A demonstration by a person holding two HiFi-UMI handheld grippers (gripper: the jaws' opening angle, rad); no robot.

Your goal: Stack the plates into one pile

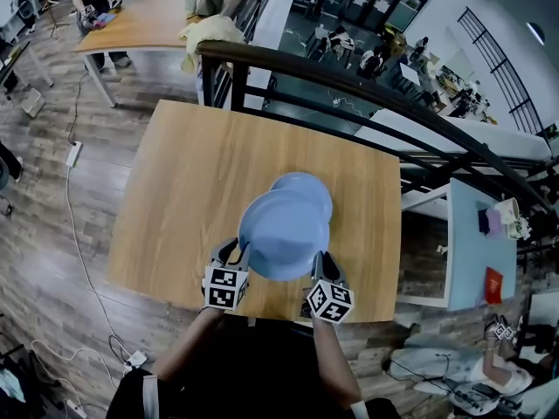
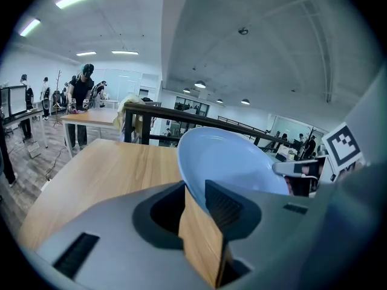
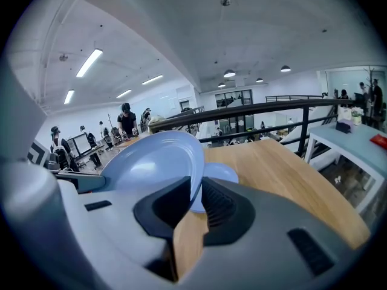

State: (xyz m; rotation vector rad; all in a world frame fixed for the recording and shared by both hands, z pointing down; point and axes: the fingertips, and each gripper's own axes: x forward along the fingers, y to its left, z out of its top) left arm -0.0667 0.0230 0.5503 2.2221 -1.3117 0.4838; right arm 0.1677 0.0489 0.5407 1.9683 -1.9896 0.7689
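A light blue plate (image 1: 284, 234) hangs above the near part of the wooden table (image 1: 192, 190), held by its two opposite edges. My left gripper (image 1: 238, 264) is shut on its left rim and my right gripper (image 1: 319, 269) on its right rim. In the left gripper view the plate (image 2: 230, 162) tilts up from between the jaws of the left gripper (image 2: 195, 192). The right gripper view shows the same plate (image 3: 154, 162) rising from the jaws of the right gripper (image 3: 196, 201). A second blue plate (image 1: 307, 187) lies flat on the table just beyond, partly covered by the held one, and shows as second plate (image 3: 222, 173).
A black railing (image 1: 349, 81) runs behind the table's far edge. Another wooden table (image 1: 148, 16) with a person at it stands at the far left. A pale blue side table (image 1: 476, 243) is to the right. Cables (image 1: 74, 234) trail over the floor on the left.
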